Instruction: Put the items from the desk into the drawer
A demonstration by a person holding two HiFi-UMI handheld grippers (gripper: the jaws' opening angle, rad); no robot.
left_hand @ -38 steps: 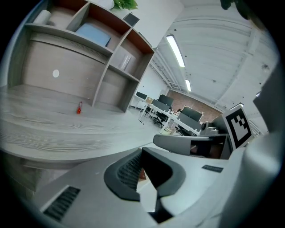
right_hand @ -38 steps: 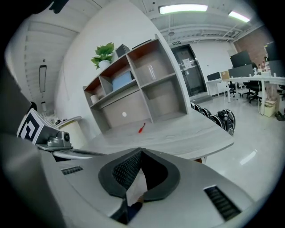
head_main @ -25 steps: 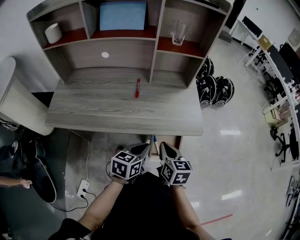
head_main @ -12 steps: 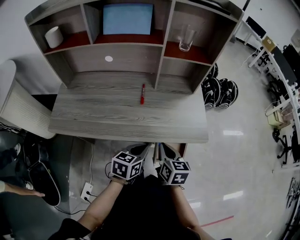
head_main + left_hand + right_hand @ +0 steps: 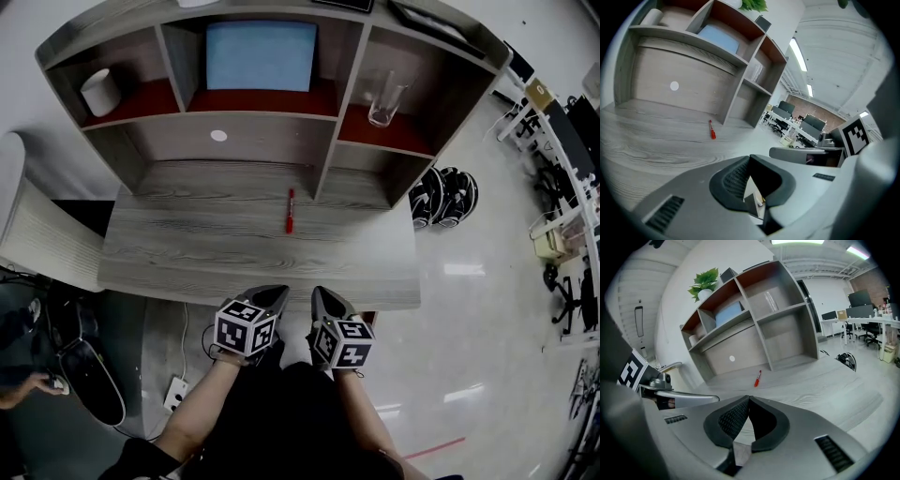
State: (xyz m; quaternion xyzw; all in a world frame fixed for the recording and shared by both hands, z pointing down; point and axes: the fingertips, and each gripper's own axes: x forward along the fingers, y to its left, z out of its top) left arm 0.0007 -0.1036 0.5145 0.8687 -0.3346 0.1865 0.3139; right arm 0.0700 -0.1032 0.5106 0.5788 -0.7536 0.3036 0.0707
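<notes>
Desk: left gripper, right gripper abreast, jaws together.

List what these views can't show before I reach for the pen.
Drawer: hidden in the head view under the desk top and behind the left gripper and right gripper; open or shut, can't tell.
Red pen: too small in all views to tell if capped.
Shelf unit: top cut off by the head view's upper edge.

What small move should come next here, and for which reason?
Probably reach the right tool forward toward the red pen and open its jaws. The pen lies untouched on the desk, while this tool and the left tool are shut and empty near the front edge.
</notes>
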